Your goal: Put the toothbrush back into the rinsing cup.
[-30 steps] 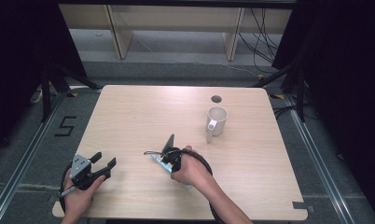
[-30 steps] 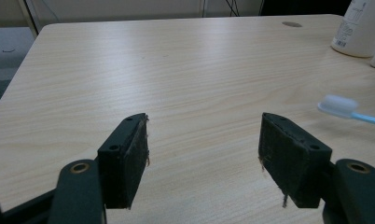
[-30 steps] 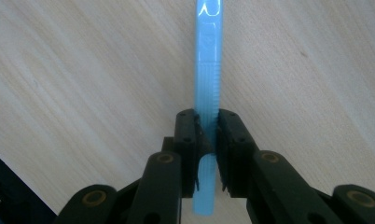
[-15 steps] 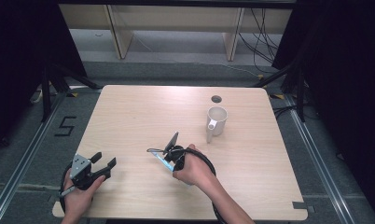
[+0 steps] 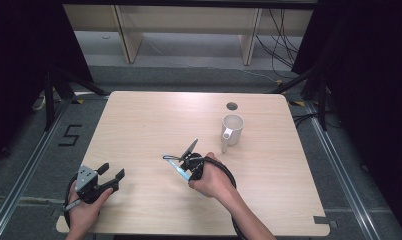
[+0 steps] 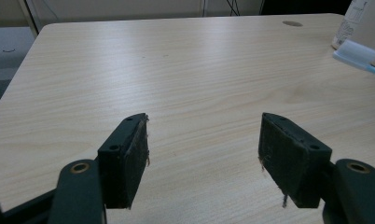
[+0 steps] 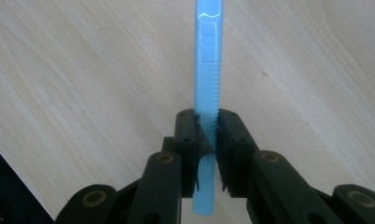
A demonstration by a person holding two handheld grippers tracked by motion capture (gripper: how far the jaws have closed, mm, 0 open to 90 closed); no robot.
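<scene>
**A:** Where's the piece I'm working with, relative to the mug?

**B:** I've got it in my right gripper, which sits on the near-left side of the mug, well apart from it, over the bare wood of the table. It's a thin light-blue plastic stick, a toothbrush handle by my guess, and the jaws are clenched on it at the ribbed stretch of the shaft. In the right gripper view a long length runs out past the jaws and a short stub hangs behind them.

**A:** How do you expect it to handle?

**B:** Very light, I'd judge, and fairly stiff, though a shaft that thin may flex a little if its far end gets pushed against something. Smooth plastic tends to be slippery, so it could pivot or slide between the pads. The ribbed section looks like the sensible place to pinch, and that's where I have it. I can't tell from here whether the pads bite evenly on both faces.

**A:** And your other hand?

**B:** My left gripper is farther out on the mug's near-left side, close to the table's near edge. Its jaws stand released, wide apart, with nothing between them. In the left gripper view I see only wood between the pads.

**A:** Fragile?

**B:** Not especially, I think. The mug looks the more breakable thing.
</scene>
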